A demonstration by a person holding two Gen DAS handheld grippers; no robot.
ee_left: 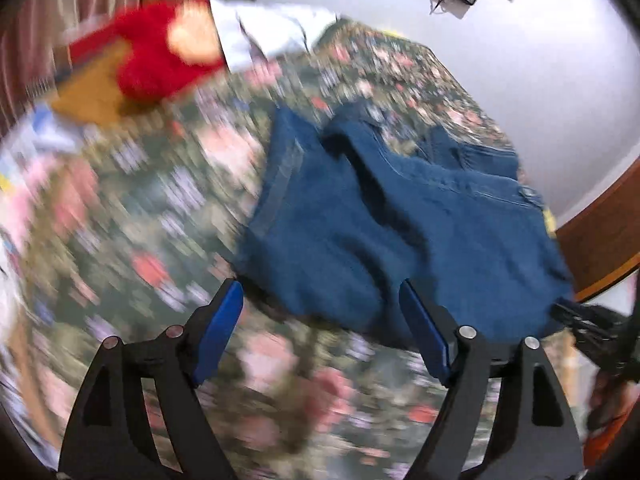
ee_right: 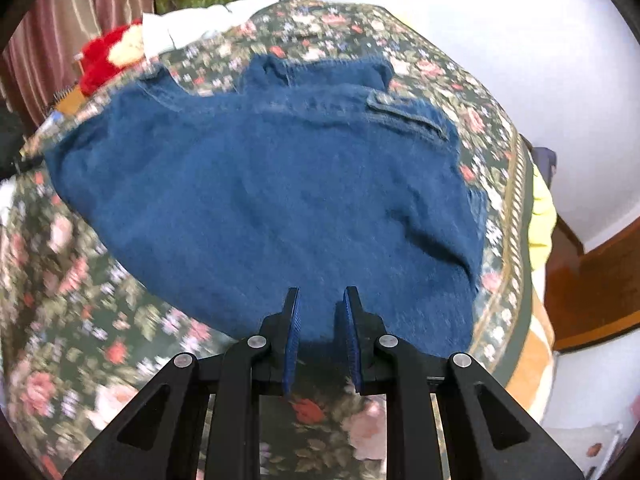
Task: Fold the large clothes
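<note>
A blue denim garment [ee_right: 264,184] lies spread on a floral bedspread [ee_right: 80,320]; it also shows in the left wrist view [ee_left: 400,232], where part of it is bunched in folds. My left gripper [ee_left: 320,292] is wide open and empty, just above the garment's near edge. My right gripper [ee_right: 319,300] hovers over the near hem with its jaws slightly apart, with denim showing in the narrow gap. It does not look clamped on the cloth. The left wrist view is motion-blurred.
A red plush toy [ee_left: 160,56] and white cloth [ee_left: 260,36] lie at the far end of the bed. The bed's right edge [ee_right: 516,240] drops toward a wooden floor [ee_right: 592,280] and a white wall [ee_left: 540,80]. A yellow item [ee_right: 540,224] hangs beside the bed.
</note>
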